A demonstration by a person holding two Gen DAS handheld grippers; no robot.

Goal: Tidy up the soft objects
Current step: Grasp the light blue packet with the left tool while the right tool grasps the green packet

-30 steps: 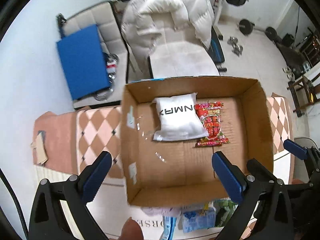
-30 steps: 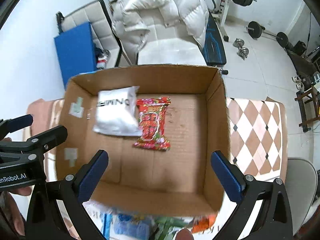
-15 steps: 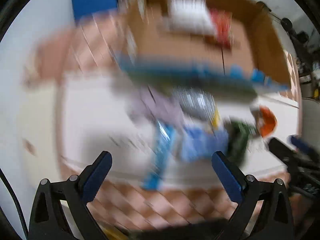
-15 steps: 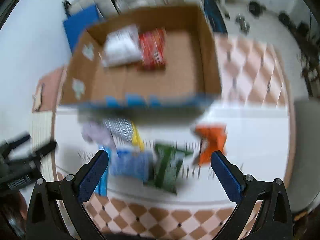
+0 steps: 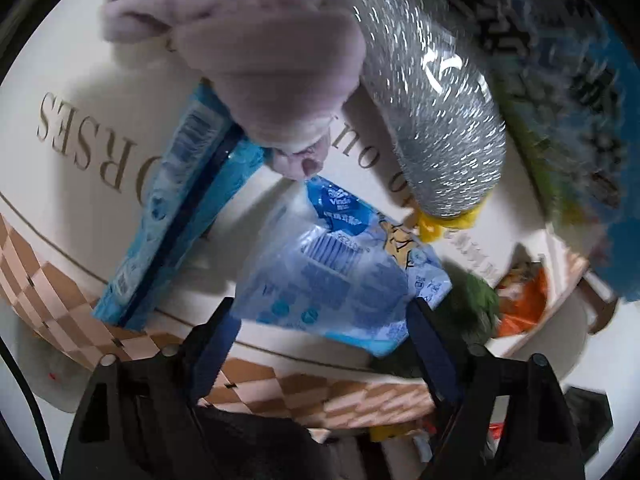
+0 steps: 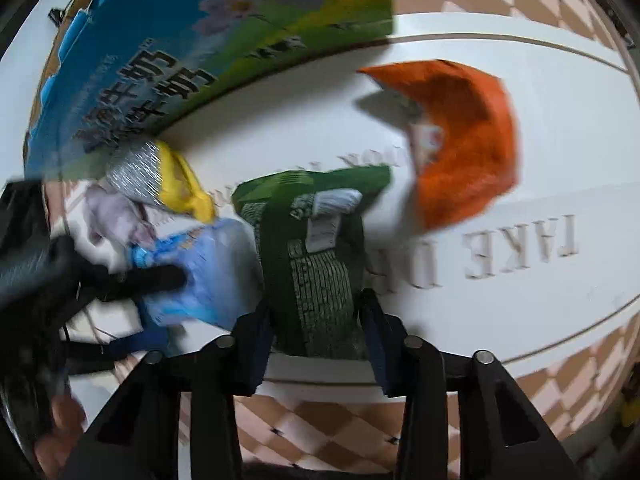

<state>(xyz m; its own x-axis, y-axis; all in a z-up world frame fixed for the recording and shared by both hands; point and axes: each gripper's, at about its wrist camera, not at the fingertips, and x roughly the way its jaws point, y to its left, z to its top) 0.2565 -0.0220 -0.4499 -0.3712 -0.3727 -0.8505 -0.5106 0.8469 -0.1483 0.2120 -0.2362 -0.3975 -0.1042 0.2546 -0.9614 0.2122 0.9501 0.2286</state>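
- Left gripper (image 5: 324, 324): fingers either side of the near end of the blue tissue pack (image 5: 340, 276), pads at its edges. Looks clamped on it; can't fully confirm contact.
- Tissue pack: translucent pale-blue plastic, crinkled, darker blue label at the far end. Lies on the white mat (image 5: 80, 184) with gold lettering.
- Right gripper (image 6: 318, 336): closed around the bottom end of the green packet (image 6: 316, 264), both pads against its sides.
- Green packet: dark green, white print block and a white label, puffy. Sits mid-mat, just right of the tissue pack.
- Nearby on the mat: lilac plush (image 5: 256, 48), silver pouch (image 5: 436, 96) with yellow end, long blue pack (image 5: 176, 208), orange packet (image 6: 464, 140).
- Printed carton wall (image 6: 192, 52) behind the pile.
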